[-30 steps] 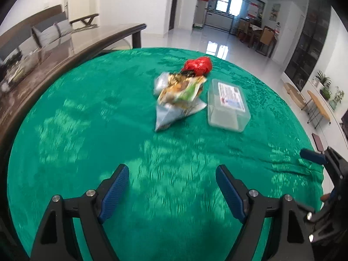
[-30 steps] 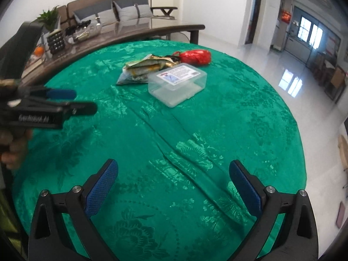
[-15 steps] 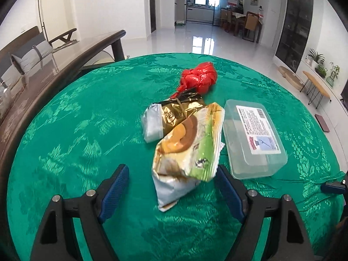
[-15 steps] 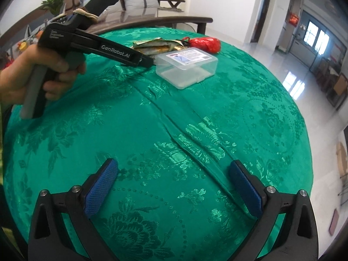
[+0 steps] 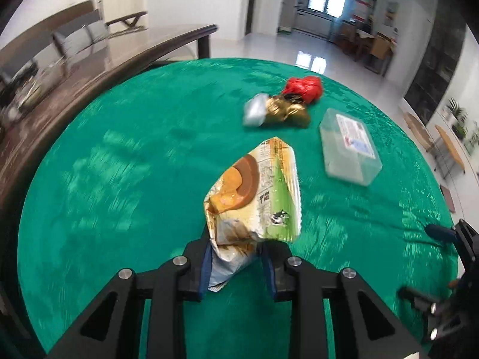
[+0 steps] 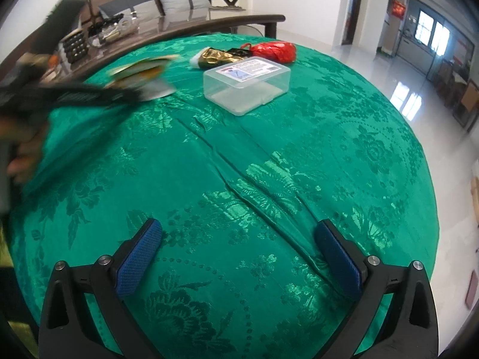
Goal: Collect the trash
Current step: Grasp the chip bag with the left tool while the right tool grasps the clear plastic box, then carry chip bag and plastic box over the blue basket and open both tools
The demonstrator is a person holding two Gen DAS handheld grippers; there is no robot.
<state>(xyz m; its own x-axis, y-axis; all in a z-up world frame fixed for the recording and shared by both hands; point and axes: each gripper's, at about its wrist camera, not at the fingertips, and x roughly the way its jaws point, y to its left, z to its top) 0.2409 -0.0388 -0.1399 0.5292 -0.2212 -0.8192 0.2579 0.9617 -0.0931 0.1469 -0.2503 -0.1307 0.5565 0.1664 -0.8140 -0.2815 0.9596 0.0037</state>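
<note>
A round tabletop [image 6: 299, 137] draped in patterned green cloth carries a clear rectangular plastic box [image 6: 247, 85] near its far edge, beside a crumpled gold-and-silver foil wrapper [image 5: 277, 112] and a red crinkled plastic bag [image 5: 304, 88]. The left gripper [image 5: 235, 264] is closing, its pads pinching a green-and-brown snack packet [image 5: 257, 199] lifted off the cloth. The right gripper [image 6: 239, 257] hovers wide apart, holding nothing.

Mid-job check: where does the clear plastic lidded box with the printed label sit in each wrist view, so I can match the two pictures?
Left wrist view: the clear plastic lidded box with the printed label lies right of centre on the green patterned tablecloth.
Right wrist view: the box lies upper centre.
Shared landmark: the crumpled red plastic bag just beyond the box in both.
</note>
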